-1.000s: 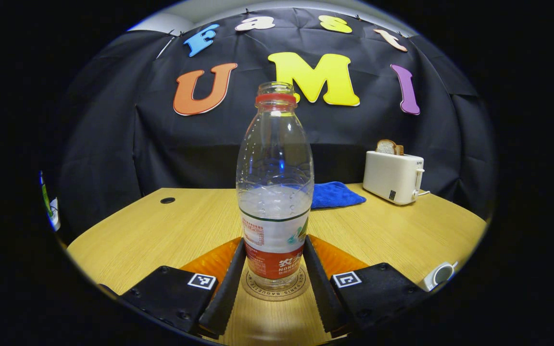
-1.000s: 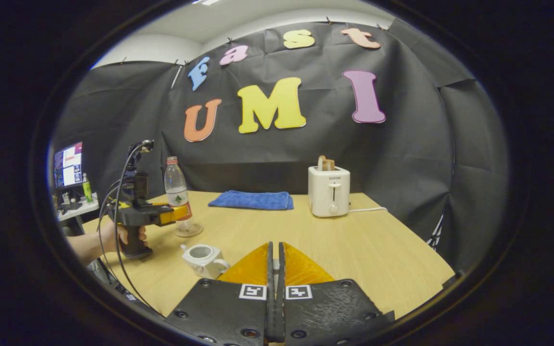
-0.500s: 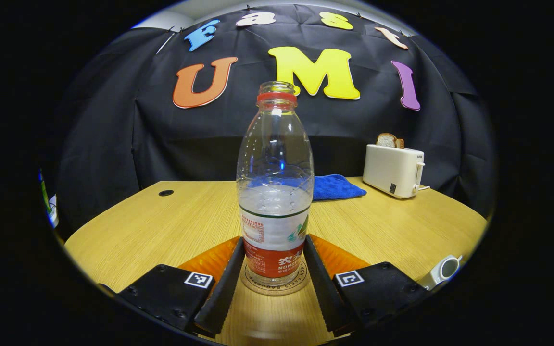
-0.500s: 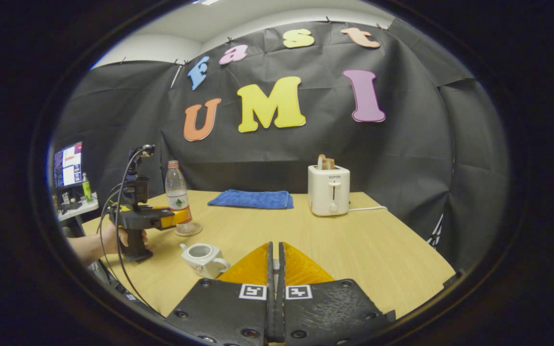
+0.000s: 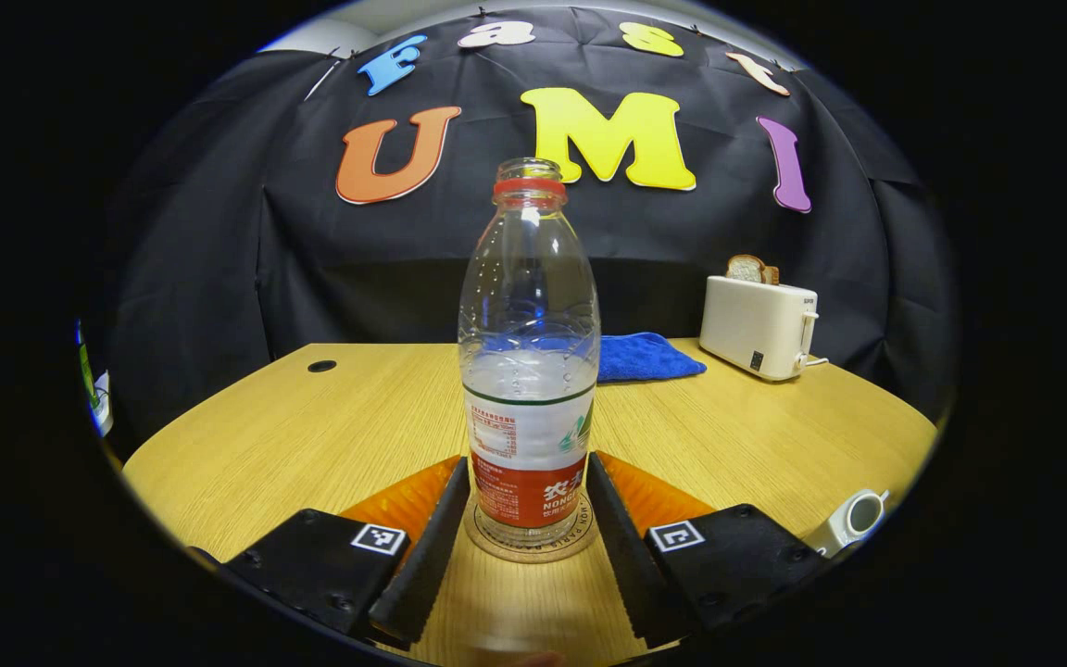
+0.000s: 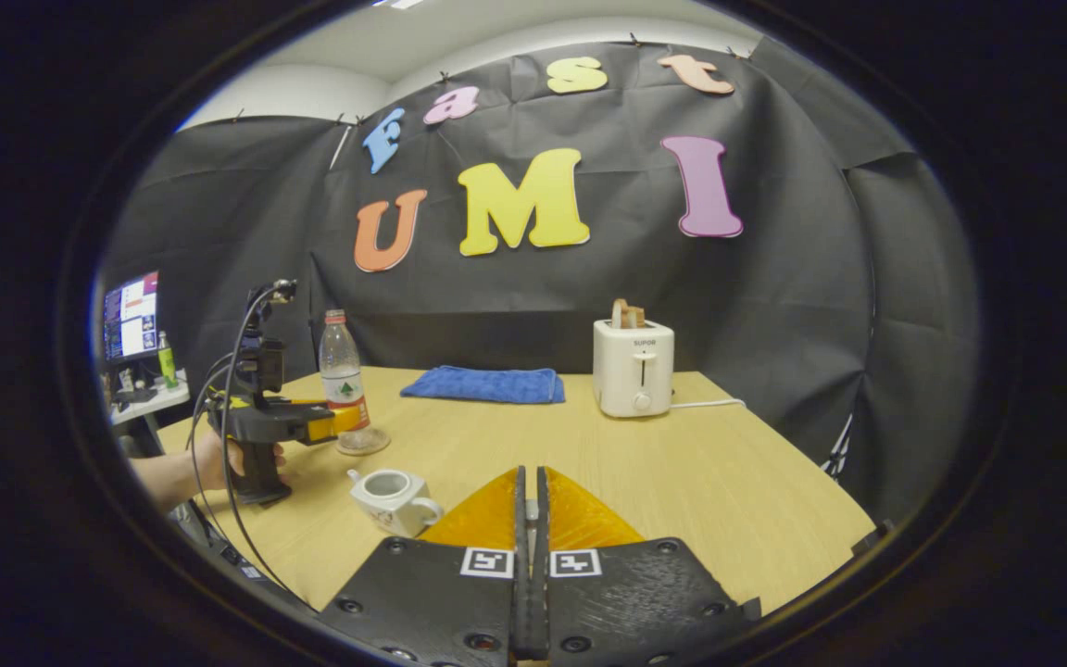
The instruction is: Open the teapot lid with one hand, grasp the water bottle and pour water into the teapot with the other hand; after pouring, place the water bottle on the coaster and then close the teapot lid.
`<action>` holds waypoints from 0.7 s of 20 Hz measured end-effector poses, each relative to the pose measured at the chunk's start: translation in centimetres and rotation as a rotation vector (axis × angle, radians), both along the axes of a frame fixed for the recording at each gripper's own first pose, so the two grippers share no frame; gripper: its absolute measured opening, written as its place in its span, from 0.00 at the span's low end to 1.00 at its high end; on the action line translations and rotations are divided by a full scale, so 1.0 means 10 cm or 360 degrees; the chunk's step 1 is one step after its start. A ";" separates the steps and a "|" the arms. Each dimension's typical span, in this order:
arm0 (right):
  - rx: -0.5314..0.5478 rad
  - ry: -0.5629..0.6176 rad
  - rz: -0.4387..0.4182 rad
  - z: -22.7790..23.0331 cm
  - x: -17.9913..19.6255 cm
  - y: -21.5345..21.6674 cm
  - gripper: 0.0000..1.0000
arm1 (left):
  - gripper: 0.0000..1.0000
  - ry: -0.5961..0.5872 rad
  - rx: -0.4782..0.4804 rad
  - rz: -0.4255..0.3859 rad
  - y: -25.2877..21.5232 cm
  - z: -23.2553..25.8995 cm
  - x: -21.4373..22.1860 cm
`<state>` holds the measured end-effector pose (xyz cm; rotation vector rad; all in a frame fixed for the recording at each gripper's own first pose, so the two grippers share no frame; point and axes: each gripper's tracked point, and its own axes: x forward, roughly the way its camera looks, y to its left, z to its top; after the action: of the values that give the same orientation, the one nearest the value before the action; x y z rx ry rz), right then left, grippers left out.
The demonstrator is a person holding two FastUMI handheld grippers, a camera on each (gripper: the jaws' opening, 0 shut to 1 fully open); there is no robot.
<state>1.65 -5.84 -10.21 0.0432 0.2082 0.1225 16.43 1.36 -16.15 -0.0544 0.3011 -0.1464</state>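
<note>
1. In the left gripper view, the water bottle (image 5: 530,371) stood upright on the coaster (image 5: 530,542), about half full, uncapped with a red ring at its neck.
2. The left gripper (image 5: 528,547) had its 2 fingers spread apart, 1 on each side of the bottle's base; a thin gap showed on both sides, so neither finger pressed on it.
3. The teapot (image 5: 848,521) sat at 4 o'clock from the bottle in that view, near the table's edge, its top open and no lid on it.
4. A blue cloth (image 5: 645,357) lay on the wooden table (image 5: 311,435) behind the bottle at 1 o'clock, and a white toaster (image 5: 758,326) with bread in its slot stood further off at 2 o'clock.
5. In the right gripper view, the right gripper (image 6: 526,519) had its 2 fingers drawn together; a small pale piece sat between them, too small to identify.
6. That view placed the teapot (image 6: 392,498) at 10 o'clock from the fingertips, just beside them, with the bottle (image 6: 343,375) on its coaster (image 6: 362,443) beyond it.
7. A hand (image 6: 219,459) held the left gripper (image 6: 339,421) at the bottle's base, at the table's left side.
8. A monitor (image 6: 131,315) showed at 9 o'clock, off the table.
</note>
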 end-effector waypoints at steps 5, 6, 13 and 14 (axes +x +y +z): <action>0.0001 0.0000 0.0001 0.00 0.00 0.00 0.00 | 0.95 0.0019 0.0013 0.0003 0.00 -0.03 -0.01; 0.0000 0.0000 0.0004 0.00 0.00 0.01 0.00 | 0.95 0.0023 0.0009 0.0008 0.01 -0.03 -0.02; 0.0003 -0.0022 0.0044 0.07 0.03 0.17 0.00 | 0.96 0.0107 -0.0100 0.0018 0.06 -0.05 -0.36; 0.0007 -0.0031 0.0062 0.08 0.04 0.22 0.00 | 0.96 0.0114 -0.0108 0.0040 0.12 -0.04 -0.46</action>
<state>2.01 -3.61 -9.45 0.0425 0.1895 0.1621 11.83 2.61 -16.53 -0.1309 0.3667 -0.1301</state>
